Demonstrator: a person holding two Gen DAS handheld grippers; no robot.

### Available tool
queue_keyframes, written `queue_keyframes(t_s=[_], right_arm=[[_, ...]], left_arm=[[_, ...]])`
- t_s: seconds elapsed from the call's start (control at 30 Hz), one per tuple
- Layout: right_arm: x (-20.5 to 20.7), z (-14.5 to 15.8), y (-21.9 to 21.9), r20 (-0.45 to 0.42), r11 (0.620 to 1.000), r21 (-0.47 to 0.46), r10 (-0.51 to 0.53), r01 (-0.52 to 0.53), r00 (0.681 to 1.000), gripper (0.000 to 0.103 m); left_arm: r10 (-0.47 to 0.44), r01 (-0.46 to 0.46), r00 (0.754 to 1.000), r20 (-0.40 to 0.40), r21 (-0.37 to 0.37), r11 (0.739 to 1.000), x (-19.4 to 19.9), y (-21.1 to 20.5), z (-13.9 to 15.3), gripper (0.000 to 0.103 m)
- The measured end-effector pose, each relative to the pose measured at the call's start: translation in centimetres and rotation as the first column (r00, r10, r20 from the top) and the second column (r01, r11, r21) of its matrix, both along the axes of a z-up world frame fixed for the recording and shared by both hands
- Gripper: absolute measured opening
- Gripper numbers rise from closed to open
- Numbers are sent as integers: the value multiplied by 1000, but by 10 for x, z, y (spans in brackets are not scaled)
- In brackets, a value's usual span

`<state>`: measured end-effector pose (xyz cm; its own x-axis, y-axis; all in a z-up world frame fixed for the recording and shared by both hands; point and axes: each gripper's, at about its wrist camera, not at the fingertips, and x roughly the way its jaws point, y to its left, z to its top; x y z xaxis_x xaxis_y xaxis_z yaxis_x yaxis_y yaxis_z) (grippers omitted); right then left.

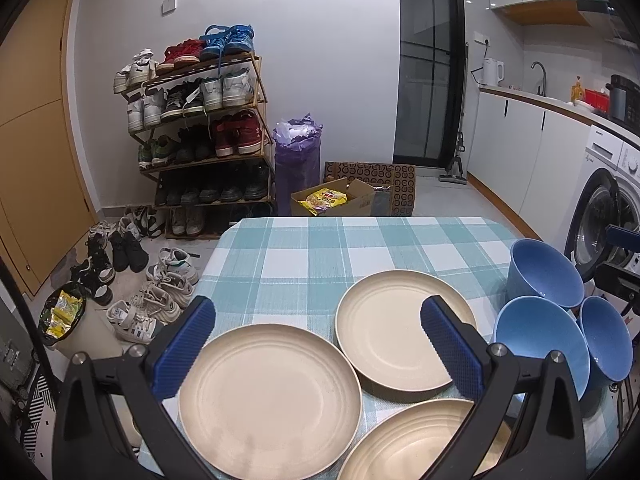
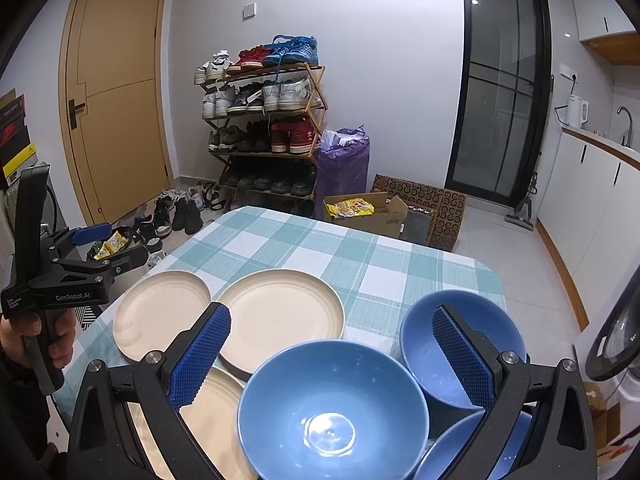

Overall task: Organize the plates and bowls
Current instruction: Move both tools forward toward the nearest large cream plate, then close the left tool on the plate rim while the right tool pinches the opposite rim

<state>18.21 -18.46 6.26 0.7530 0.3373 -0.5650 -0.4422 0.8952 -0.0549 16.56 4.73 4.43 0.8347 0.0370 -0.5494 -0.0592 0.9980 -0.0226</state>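
On the checked teal-and-white tabletop (image 1: 304, 256) lie three cream plates and three blue bowls. In the left wrist view the left tool (image 1: 318, 344) hangs with its blue-padded fingers spread wide and gripping nothing, above the near-left plate (image 1: 268, 396) in the lower centre of the frame. A second plate (image 1: 394, 328) sits right of centre, its edge just beside the first, and a third plate (image 1: 416, 440) shows at the bottom edge. The bowls crowd the right of that frame: a far bowl (image 1: 544, 272), a middle bowl (image 1: 540, 344) and a small-looking one at the edge (image 1: 606, 336), rims touching or nearly so. In the right wrist view the right tool (image 2: 332, 352) is likewise wide and holds nothing, poised over the nearest bowl (image 2: 332, 412) in the lower centre; another bowl (image 2: 460, 344) stands just right of it, and a third (image 2: 472, 452) peeks in at the bottom right. Plates (image 2: 160, 312) fill the left of that frame, where the other tool shows held in a hand (image 2: 60, 332). A shoe rack (image 2: 264, 128) stands against the far wall.
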Motion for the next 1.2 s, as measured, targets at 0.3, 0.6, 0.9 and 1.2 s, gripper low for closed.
queue_keyframes(t_s=[0.3, 0.6, 0.9, 1.2], right_arm=[[18, 2, 5, -27, 1000, -6, 3, -3, 1000, 103], [34, -2, 11, -69, 1000, -29, 5, -7, 998, 103], [59, -8, 18, -123, 999, -46, 11, -17, 992, 103], [85, -24, 28, -191, 997, -66, 16, -29, 981, 103]], left_arm=[[-13, 13, 999, -31, 3, 1000, 17, -4, -5, 103], [-38, 37, 997, -69, -14, 999, 38, -7, -13, 103], [-45, 43, 994, -104, -20, 999, 56, -5, -21, 102], [-69, 66, 988, -140, -22, 998, 71, -10, -32, 94]])
